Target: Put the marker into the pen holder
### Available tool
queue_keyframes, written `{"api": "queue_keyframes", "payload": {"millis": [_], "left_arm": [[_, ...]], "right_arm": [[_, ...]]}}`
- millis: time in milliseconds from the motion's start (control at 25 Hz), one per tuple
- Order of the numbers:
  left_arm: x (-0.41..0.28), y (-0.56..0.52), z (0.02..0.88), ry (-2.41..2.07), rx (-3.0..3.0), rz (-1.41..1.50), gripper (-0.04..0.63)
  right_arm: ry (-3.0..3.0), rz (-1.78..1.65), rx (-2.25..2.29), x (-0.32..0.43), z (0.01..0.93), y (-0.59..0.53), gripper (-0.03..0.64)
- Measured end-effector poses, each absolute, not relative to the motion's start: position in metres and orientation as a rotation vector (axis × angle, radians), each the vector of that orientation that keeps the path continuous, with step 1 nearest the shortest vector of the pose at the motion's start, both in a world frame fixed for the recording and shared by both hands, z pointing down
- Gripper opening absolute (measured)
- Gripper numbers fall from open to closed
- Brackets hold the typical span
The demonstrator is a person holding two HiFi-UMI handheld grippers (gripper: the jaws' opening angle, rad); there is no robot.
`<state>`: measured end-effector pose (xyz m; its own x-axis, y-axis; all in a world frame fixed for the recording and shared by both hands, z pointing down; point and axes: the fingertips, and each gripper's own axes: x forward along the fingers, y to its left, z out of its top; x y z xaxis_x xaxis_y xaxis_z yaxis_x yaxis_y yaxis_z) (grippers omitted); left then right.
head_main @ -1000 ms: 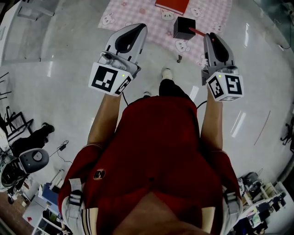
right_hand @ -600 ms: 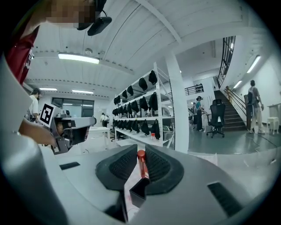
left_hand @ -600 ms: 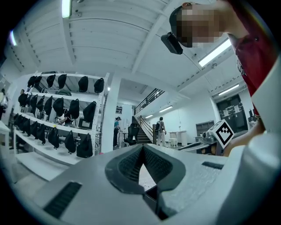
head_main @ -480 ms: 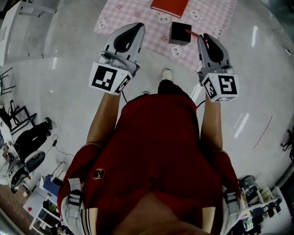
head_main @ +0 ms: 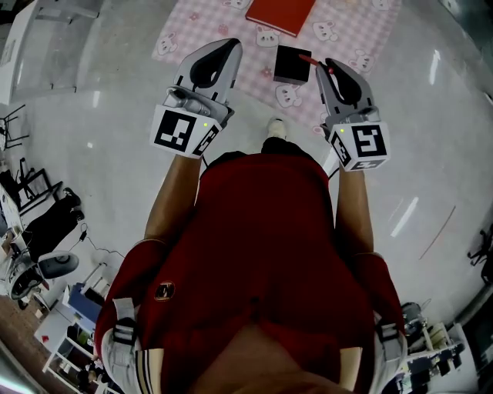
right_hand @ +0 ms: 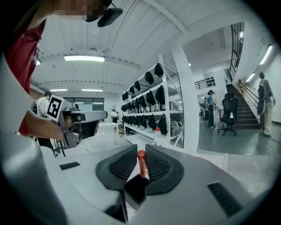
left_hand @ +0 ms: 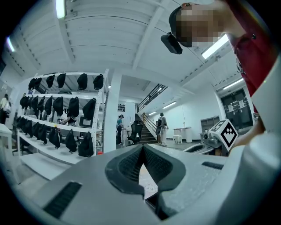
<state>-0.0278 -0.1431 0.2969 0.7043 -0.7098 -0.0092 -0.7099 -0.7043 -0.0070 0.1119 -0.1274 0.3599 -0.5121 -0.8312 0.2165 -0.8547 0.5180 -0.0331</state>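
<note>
My right gripper (head_main: 323, 66) is shut on a red marker (head_main: 308, 59), whose tip sticks out toward the black square pen holder (head_main: 292, 65) on the pink checked mat (head_main: 231, 23). In the right gripper view the marker (right_hand: 141, 163) stands between the pads, with the pen holder (right_hand: 136, 190) just below the jaws. The marker's tip sits at the holder's right edge. My left gripper (head_main: 223, 46) hovers left of the holder, shut with nothing in it; its jaws (left_hand: 142, 150) meet at the tips.
A red book (head_main: 281, 13) lies on the mat beyond the holder. The mat rests on a glossy white floor (head_main: 431, 115). Shelving with black bags (right_hand: 149, 101) and distant people stand around the room. The person's shoe (head_main: 276, 125) is near the mat's edge.
My right gripper has carried the marker leftward, so its tip has come from right of the pen holder to the holder's right edge. The left gripper has hardly moved.
</note>
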Motion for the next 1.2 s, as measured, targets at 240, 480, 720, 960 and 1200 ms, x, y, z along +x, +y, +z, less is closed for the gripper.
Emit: {"api": "queue_keyframes", "payload": {"millis": [240, 480, 720, 960, 1200], "left_arm": [[-0.012, -0.155, 0.306, 1.245, -2.882, -0.01, 0.006], [-0.008, -0.162, 0.306, 1.284, -2.873, -0.01, 0.006], [-0.011, -0.164, 0.306, 1.298, -2.876, -0.012, 0.006], [-0.018, -0.166, 0.306, 1.28, -2.892, -0.017, 0.006], [-0.019, -0.166, 0.306, 1.238, -2.913, -0.013, 0.006]], "right_arm": [[-2.619, 0.218, 1.335, 0.111, 0.373, -0.139, 0.052], [-2.623, 0.247, 1.268, 0.111, 0.385, -0.145, 0.052], [-2.606, 0.264, 1.204, 0.103, 0.397, -0.149, 0.052], [-2.57, 0.306, 1.209, 0.097, 0.409, -0.156, 0.052], [-2.533, 0.327, 1.206, 0.092, 0.422, -0.16, 0.052]]}}
